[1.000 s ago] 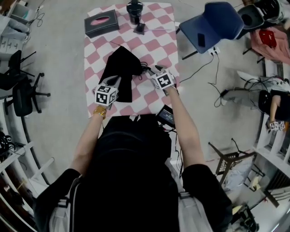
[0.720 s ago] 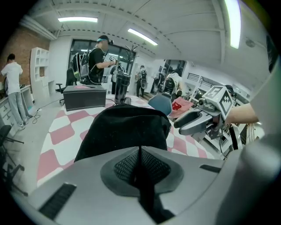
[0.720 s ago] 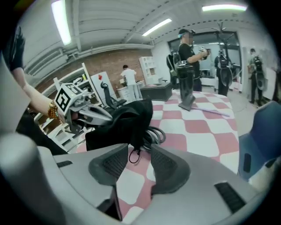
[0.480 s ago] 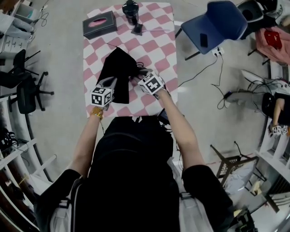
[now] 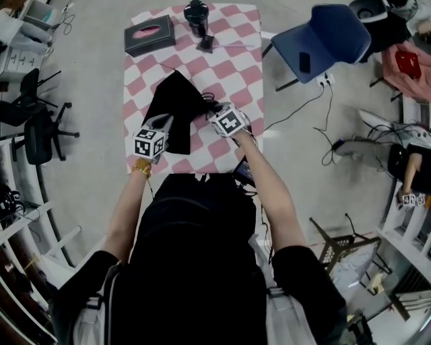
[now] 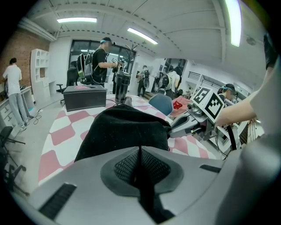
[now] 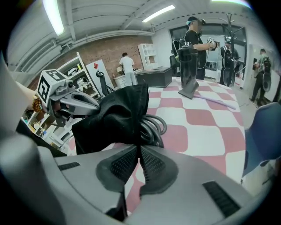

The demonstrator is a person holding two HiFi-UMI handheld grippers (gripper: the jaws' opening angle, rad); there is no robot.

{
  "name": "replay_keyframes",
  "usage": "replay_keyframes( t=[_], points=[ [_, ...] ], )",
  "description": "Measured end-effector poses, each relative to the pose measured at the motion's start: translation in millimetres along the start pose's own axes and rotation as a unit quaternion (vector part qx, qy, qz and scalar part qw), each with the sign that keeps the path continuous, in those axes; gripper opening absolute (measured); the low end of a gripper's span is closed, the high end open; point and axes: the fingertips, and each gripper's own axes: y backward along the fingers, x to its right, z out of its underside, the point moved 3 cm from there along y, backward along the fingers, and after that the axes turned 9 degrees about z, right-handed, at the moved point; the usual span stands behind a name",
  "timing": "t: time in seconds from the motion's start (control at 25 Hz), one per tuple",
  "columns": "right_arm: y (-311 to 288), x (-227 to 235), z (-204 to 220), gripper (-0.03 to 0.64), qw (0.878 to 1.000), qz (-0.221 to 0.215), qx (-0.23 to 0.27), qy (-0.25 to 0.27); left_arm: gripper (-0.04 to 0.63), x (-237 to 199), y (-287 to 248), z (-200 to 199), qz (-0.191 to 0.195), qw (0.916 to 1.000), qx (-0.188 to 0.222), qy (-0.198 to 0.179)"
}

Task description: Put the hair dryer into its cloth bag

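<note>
The black cloth bag (image 5: 175, 104) lies bulging on the pink-and-white checkered table (image 5: 232, 67). My left gripper (image 5: 164, 122) is shut on the bag's near left edge, and black cloth (image 6: 125, 129) runs into its pads. My right gripper (image 5: 214, 112) is at the bag's right edge. Its jaws have just been closing, and a fold of bag cloth (image 7: 123, 114) hangs down between the pads (image 7: 127, 162). A coil of grey cord (image 7: 154, 126) pokes out beside that fold. The hair dryer's body is hidden.
A dark tissue box (image 5: 149, 35) and a black upright appliance (image 5: 197, 17) stand at the table's far end. A blue chair (image 5: 330, 37) is to the right, black office chairs (image 5: 34, 128) to the left. Cables trail on the floor at right.
My right gripper has moved left to the bag's right edge and shut there on the cloth. My left gripper has kept its grip and place.
</note>
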Motion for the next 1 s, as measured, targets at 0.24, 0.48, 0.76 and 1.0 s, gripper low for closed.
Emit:
replay_keyframes(
  t=[0.24,0.48,0.76,1.0],
  points=[
    [-1,16,1,0.026,0.999,0.037,-0.015,0.022,0.029,1,-3,-2,0.033,0.9993,-0.018,-0.002],
    [5,34,-11,0.026,0.987,0.108,-0.003,0.118,0.032,-20,19,-34,0.091,0.9956,-0.006,0.023],
    [13,46,-31,0.026,0.974,0.157,0.01,0.16,0.173,-102,3,-114,0.098,0.9933,0.009,0.06],
    [9,50,-44,0.026,0.962,0.193,0.022,0.193,0.212,-126,-66,-130,0.171,0.9742,-0.054,0.136]
  ],
)
